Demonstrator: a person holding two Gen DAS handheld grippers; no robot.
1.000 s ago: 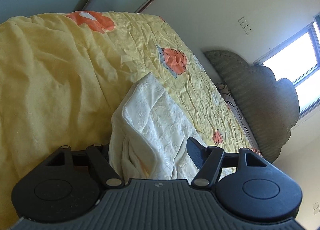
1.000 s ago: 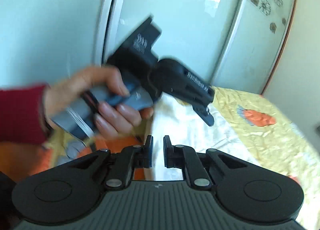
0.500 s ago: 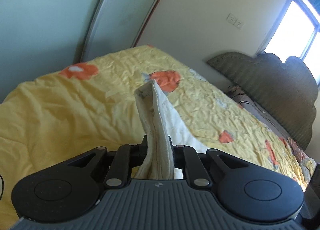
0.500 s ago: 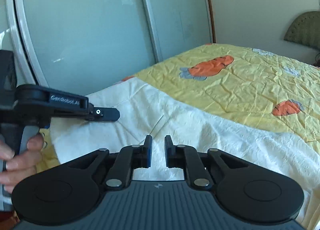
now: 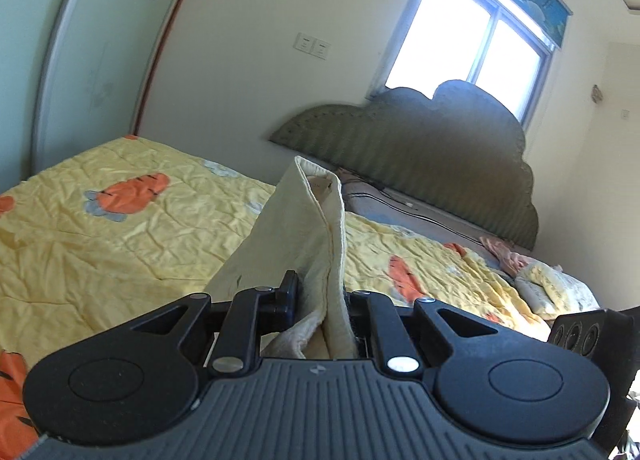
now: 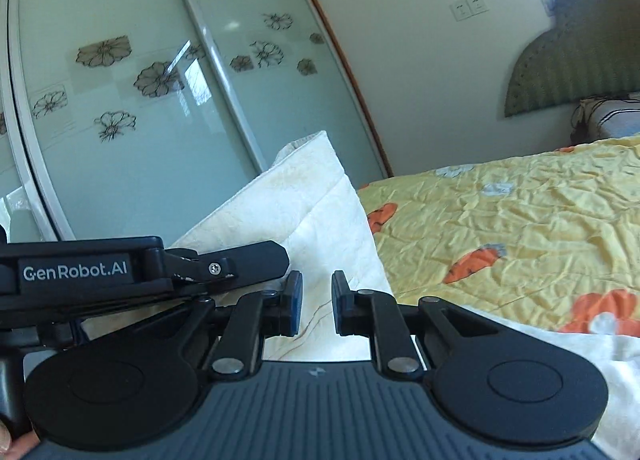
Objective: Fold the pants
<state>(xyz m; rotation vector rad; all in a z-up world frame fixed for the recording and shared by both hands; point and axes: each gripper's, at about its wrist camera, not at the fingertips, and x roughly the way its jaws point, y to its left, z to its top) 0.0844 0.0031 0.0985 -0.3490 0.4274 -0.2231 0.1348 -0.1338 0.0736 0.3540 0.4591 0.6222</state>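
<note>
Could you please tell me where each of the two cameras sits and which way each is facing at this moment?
Left wrist: on the left gripper, facing the headboard and window; its fingers clamp the cream pants.
Right wrist: on the right gripper, facing the glass wardrobe doors; its fingers stand slightly apart with nothing pinched, and a fingertip shows at the lower left.
Shared: pants, yellow bedspread, headboard, and the left gripper.

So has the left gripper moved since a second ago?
Yes. The left gripper, shut on the pants, has swung from the wardrobe end toward the headboard and window.
</note>
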